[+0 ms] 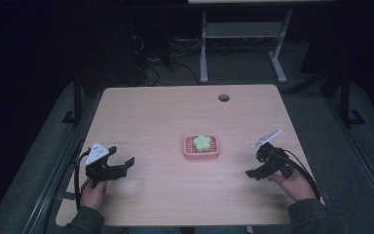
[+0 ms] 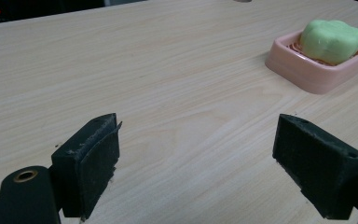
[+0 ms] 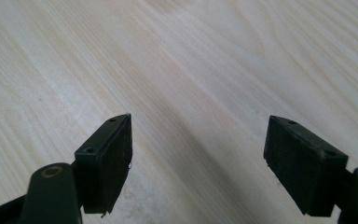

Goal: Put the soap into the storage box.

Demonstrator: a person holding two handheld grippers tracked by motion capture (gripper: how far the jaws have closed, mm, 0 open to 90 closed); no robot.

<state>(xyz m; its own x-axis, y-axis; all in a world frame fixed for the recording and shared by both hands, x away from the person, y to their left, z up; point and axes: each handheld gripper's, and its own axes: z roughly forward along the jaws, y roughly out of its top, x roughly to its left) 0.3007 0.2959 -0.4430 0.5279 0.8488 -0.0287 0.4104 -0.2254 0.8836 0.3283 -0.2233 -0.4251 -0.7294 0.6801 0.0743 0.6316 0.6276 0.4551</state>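
Nothing grasped yet; all work left, judging from layout. Pale green flower-shaped soap bar (image 1: 202, 142) sits in pink rectangular plastic soap dish (image 1: 188, 152), table centre. Left gripper (image 1: 124, 163) near-left, jaws wide apart, empty, aimed toward dish. Right gripper (image 1: 251, 173) near-right, jaws wide apart, empty, over bare wood. Light wooden table (image 1: 165, 112) offers open room all round dish; grommet hole (image 1: 223, 97) far, edges well apart from both grippers.

Soap dish (image 2: 307, 74) cropped at right edge
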